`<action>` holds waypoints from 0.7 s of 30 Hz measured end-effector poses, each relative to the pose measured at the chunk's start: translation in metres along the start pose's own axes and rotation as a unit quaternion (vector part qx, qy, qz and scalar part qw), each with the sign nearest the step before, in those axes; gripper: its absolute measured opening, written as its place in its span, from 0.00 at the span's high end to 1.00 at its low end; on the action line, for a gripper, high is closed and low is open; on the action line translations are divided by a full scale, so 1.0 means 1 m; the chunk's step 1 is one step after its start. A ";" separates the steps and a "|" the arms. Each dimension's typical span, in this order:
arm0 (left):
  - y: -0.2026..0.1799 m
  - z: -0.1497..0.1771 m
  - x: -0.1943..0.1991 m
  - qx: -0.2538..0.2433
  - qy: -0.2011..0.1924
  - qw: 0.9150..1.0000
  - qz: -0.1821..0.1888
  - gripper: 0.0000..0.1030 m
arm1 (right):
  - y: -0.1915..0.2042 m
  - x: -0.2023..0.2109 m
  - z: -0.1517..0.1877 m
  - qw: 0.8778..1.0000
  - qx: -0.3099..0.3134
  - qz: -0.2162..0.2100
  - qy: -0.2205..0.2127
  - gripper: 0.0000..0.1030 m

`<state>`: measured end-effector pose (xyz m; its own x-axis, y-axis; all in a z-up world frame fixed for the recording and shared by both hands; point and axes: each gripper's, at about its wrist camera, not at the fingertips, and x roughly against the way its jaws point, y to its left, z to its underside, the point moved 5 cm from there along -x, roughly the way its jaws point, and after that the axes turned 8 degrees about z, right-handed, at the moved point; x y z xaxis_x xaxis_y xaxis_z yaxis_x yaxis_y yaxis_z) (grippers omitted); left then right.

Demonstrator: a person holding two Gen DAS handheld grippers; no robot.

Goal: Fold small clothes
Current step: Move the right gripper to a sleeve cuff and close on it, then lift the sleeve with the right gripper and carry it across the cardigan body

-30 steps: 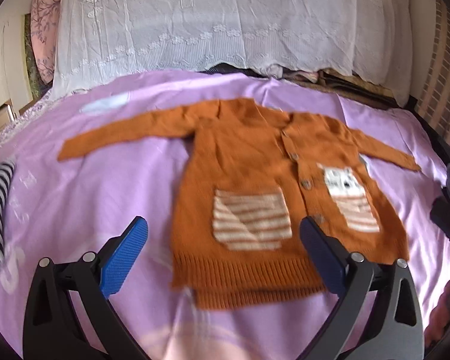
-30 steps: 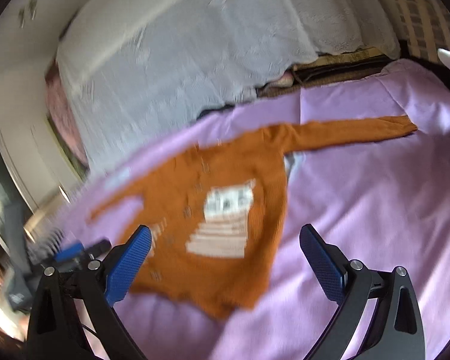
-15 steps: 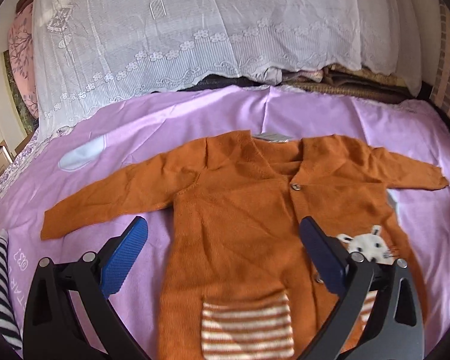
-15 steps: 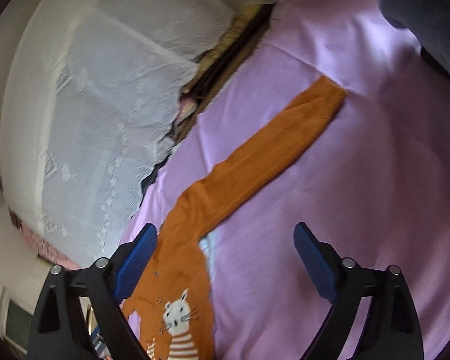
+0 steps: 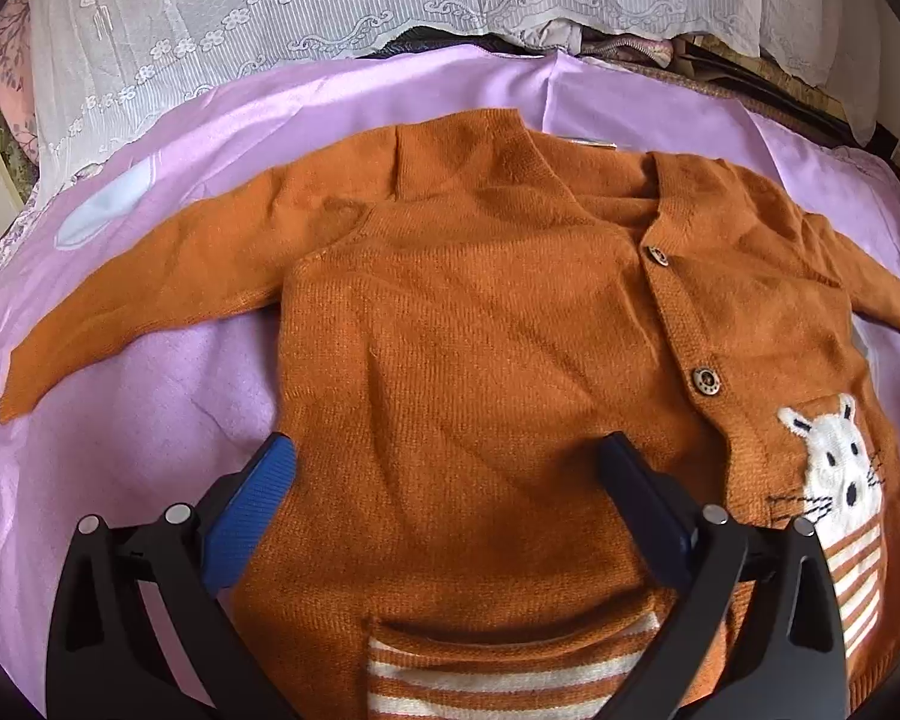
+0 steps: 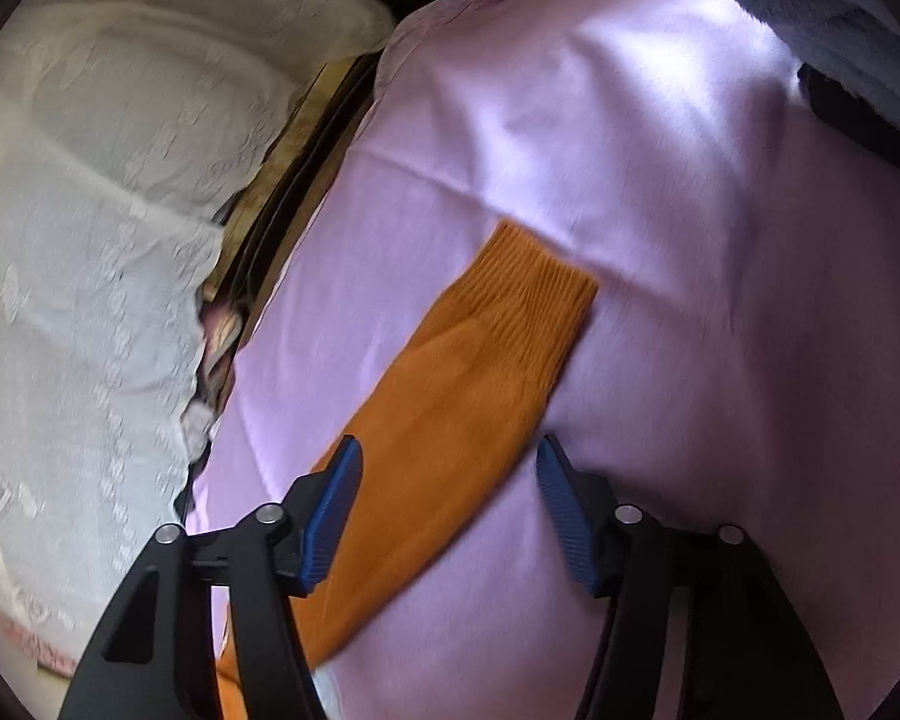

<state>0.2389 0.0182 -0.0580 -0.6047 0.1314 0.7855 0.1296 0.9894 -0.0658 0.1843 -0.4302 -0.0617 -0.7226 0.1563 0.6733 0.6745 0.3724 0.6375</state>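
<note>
Closer now over the sweater (image 5: 480,324): left claw (image 5: 444,468) wide and empty, right claw (image 6: 450,468) narrowing around the sleeve (image 6: 450,396), ready for folding inward.

Both our grippers tilted down, jaws apart

Our left gripper (image 5: 450,480) holds its blue pads (image 5: 252,510) spread wide, nothing pinched between them. Our right gripper (image 6: 450,480) is rolled over to one side, its jaws closing, the ribbed pads (image 6: 564,516) not yet pressing on what lies between them.
</note>
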 end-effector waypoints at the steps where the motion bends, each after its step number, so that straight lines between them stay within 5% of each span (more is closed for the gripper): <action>1: 0.000 -0.001 0.000 -0.001 0.000 1.000 -0.001 0.04 | 0.000 -0.004 -0.005 1.000 -0.003 0.006 -0.009 0.47; 6: 0.001 -0.003 -0.001 0.002 0.002 1.000 0.001 0.04 | -0.001 -0.019 -0.018 0.998 0.025 0.028 -0.052 0.68; 9: -0.001 -0.001 -0.001 0.001 0.000 1.000 0.000 0.04 | 0.001 -0.022 -0.024 0.998 0.029 0.011 -0.046 0.71; 13: -0.001 -0.001 -0.001 0.002 0.000 1.000 0.001 0.04 | 0.002 -0.024 -0.026 0.999 0.033 0.002 -0.041 0.89; 21: -0.003 -0.007 0.000 -0.002 0.005 1.000 0.001 0.04 | 0.034 0.000 -0.019 0.991 0.102 -0.020 -0.087 0.94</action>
<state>0.2434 0.0144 -0.0532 -0.5961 0.1331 0.7918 0.1342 0.9888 -0.0652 0.2105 -0.4348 -0.0329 -0.7757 0.2859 0.5626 0.6124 0.5564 0.5615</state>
